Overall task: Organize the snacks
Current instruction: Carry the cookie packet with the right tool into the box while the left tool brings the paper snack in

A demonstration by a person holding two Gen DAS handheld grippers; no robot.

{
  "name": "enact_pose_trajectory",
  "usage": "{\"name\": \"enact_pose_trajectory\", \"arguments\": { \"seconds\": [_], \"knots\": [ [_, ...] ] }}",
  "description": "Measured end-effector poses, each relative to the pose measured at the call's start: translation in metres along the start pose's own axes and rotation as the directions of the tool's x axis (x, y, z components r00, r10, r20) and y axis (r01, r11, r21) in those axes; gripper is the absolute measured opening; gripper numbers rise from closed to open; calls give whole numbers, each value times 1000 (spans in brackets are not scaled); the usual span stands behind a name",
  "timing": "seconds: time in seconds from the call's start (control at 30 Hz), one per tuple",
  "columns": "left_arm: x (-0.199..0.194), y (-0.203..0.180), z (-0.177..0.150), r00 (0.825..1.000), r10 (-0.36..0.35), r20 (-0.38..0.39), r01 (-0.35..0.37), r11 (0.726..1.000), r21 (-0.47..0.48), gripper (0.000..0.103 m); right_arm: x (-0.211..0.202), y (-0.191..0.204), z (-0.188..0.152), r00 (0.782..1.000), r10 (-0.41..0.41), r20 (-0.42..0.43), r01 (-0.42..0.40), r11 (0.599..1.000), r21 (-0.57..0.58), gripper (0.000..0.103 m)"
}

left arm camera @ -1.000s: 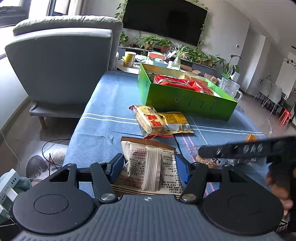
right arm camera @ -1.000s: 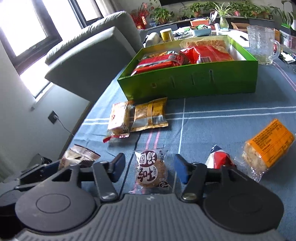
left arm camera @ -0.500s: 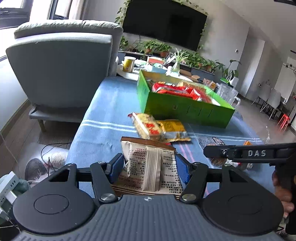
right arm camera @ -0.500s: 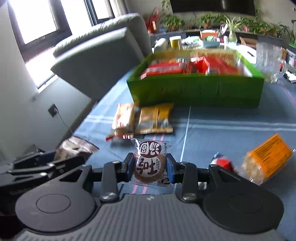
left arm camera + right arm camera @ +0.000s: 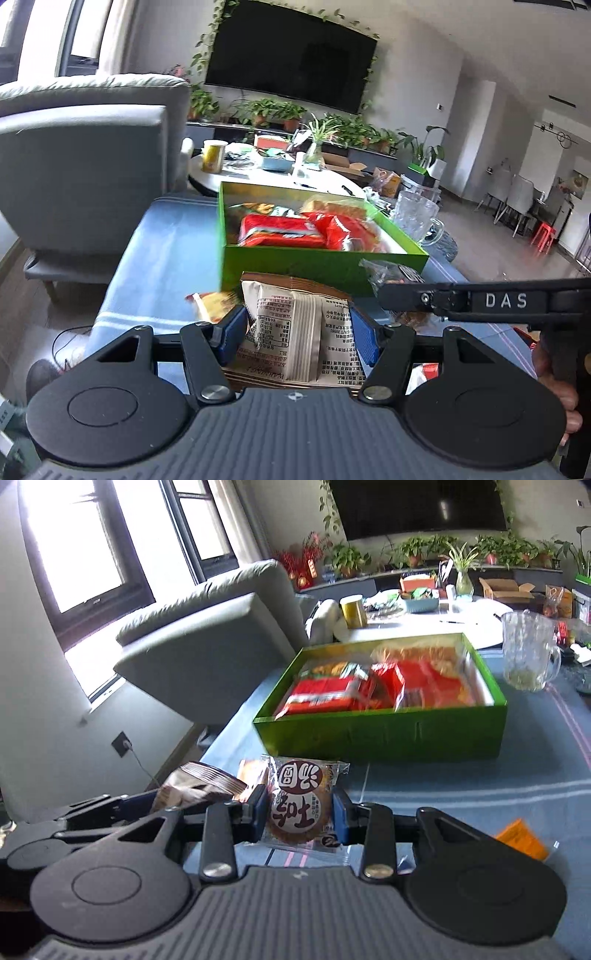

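My left gripper (image 5: 297,330) is shut on a beige and brown snack packet (image 5: 291,317), held above the blue cloth. My right gripper (image 5: 299,810) is shut on a clear packet with a round brown cake (image 5: 297,805), also lifted off the cloth. Just ahead of both stands the green box (image 5: 321,266) (image 5: 388,734), open on top and holding red and orange snack packets. In the left wrist view the right gripper's side (image 5: 480,301) shows as a black bar at the right. The left gripper's fingers (image 5: 92,808) and its brown packet (image 5: 199,786) appear low on the left of the right wrist view.
An orange packet (image 5: 521,840) lies on the blue striped cloth (image 5: 480,786) at the right. A yellow packet (image 5: 210,310) lies before the box. A glass jug (image 5: 528,653) stands right of the box, a grey armchair (image 5: 85,166) left, a cluttered white round table (image 5: 424,622) behind.
The right gripper closed on the round cake packet and lifted it off the cloth. Both grippers rose with their packets and came nearer the green box.
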State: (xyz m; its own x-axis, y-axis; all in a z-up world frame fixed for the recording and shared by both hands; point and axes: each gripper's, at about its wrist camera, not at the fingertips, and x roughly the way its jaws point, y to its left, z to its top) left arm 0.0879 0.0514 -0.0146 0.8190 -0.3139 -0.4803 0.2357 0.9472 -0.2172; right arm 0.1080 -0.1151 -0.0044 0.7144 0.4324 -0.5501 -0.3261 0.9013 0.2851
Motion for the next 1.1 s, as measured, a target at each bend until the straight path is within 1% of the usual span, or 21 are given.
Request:
{"name": "enact_pose_trajectory", "arguments": {
  "seconds": [0.13,0.4,0.57,0.93,1.1],
  "knots": [
    [14,-7,15,1000,-6,1,6,1000,18,57,2,-13,12,1000,-1,20,0,1000,26,72],
    [37,-9,45,1000,-2,23,1,999,32,57,12,-34,38,998,0,58,-4,998,63,71],
    [52,-7,62,1000,-1,31,0,1000,24,57,22,-42,55,997,8,77,-14,997,71,72],
    [91,3,92,999,16,28,-16,1000,11,57,55,-58,77,997,1,83,-9,995,101,72],
    [116,11,101,999,36,12,-36,999,13,57,75,-68,83,998,-5,62,-3,993,118,72]
  ]
}}
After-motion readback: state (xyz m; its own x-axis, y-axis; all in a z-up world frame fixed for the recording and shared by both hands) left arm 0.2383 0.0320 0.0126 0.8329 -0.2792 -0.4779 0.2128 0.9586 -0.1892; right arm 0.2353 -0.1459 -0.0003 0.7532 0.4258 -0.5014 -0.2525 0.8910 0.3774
